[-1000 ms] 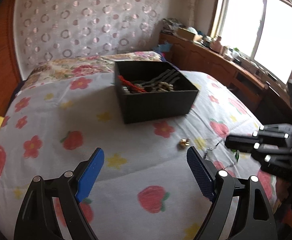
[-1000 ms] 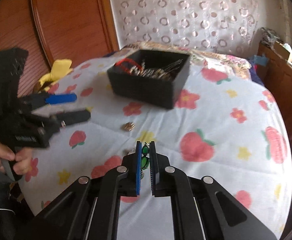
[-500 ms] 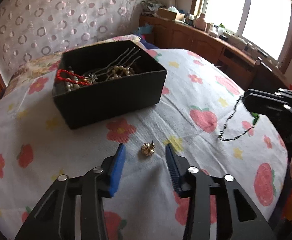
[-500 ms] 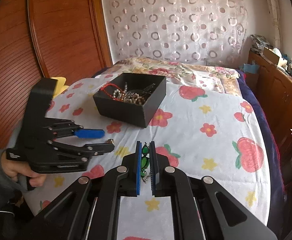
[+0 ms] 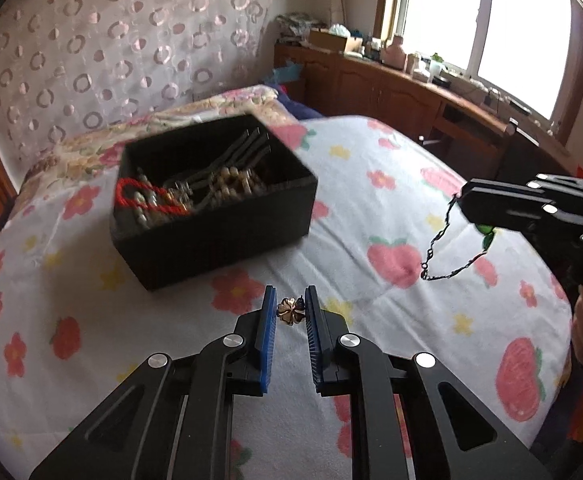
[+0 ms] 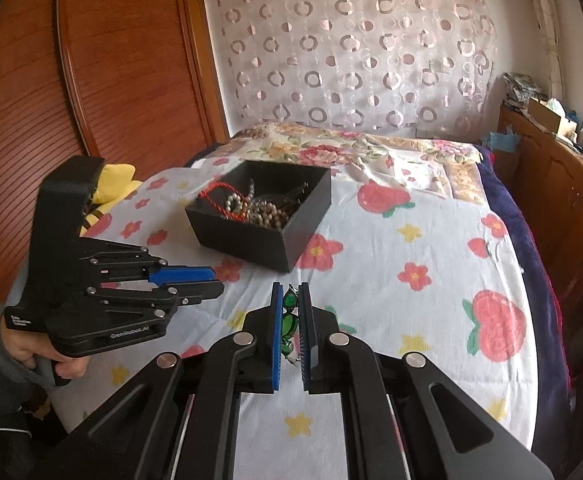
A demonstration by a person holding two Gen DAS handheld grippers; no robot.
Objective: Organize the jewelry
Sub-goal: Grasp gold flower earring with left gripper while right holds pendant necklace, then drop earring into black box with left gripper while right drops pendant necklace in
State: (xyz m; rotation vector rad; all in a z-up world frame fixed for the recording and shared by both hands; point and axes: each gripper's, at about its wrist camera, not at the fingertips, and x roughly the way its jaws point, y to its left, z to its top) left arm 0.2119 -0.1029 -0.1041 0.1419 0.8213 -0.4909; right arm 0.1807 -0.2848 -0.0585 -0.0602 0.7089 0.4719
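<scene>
The left tool (image 5: 290, 312) pinches a small gold flower-shaped earring (image 5: 290, 311) just above the flowered bed sheet (image 5: 371, 160), near the black jewelry box (image 5: 219, 232). The right tool (image 6: 290, 320) is pressed on a green-stone chain necklace (image 6: 289, 316), which hangs at the right.

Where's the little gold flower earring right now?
In the left wrist view, the gold flower earring sits between the left gripper fingertips, low and central, just in front of the black jewelry box over the floral bedsheet.

Home bedroom: bed (image 6: 431, 240), curtained window (image 5: 491, 20).
</scene>
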